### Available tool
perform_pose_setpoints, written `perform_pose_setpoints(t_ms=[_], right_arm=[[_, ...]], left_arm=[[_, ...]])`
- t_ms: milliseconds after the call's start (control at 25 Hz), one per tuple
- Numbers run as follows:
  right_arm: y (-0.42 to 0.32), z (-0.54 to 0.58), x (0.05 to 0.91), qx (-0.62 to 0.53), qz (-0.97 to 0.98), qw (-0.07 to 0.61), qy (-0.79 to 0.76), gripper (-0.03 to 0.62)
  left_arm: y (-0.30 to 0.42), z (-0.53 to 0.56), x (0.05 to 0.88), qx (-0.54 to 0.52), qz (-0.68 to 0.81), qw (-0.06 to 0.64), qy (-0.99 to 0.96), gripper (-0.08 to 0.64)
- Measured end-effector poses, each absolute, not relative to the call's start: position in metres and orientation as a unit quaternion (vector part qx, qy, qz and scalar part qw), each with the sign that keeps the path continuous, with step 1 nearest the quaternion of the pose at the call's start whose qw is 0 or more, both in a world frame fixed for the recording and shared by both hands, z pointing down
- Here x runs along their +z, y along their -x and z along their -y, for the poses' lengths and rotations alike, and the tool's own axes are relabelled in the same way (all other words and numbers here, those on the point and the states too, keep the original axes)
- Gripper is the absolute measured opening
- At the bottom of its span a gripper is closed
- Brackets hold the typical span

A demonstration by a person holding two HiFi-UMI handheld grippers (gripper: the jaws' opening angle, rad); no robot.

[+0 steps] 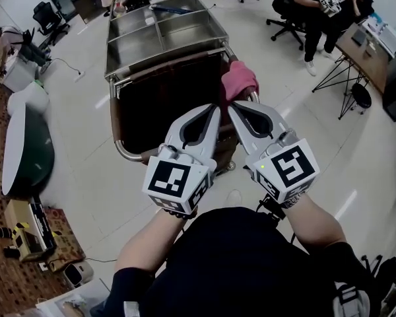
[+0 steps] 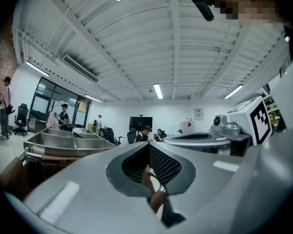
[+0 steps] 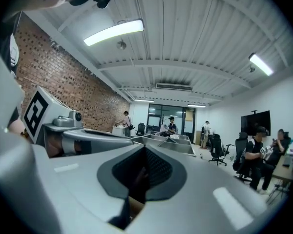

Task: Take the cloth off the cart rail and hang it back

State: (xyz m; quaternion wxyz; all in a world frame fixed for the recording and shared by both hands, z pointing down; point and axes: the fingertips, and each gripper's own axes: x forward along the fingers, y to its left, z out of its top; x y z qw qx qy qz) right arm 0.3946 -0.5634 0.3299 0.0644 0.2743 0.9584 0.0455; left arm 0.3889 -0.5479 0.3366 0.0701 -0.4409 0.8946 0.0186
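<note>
Jaws pressed together on both the left gripper [image 1: 218, 108] and the right gripper [image 1: 230, 105], side by side, tips at the drawn-out lower corner of the pink cloth [image 1: 241, 78]. Unclear whether any fabric pinched. Draped over the near right corner of the cart rail [image 1: 121, 147], rest of the metal cart [image 1: 165, 35] beyond.

Head view looks steeply down, gripper views level; all share the cart [image 1: 135, 45]
</note>
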Motion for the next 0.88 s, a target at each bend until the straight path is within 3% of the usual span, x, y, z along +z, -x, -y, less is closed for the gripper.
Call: perform_pose_setpoints(t_ms=[880], right_arm=[[-0.473, 0.501, 0.33, 0.076, -0.971, 0.076, -0.215, 0.0]], left_arm=[[-0.466, 0.492, 0.342, 0.003, -0.873, 0.092, 0.478, 0.003]])
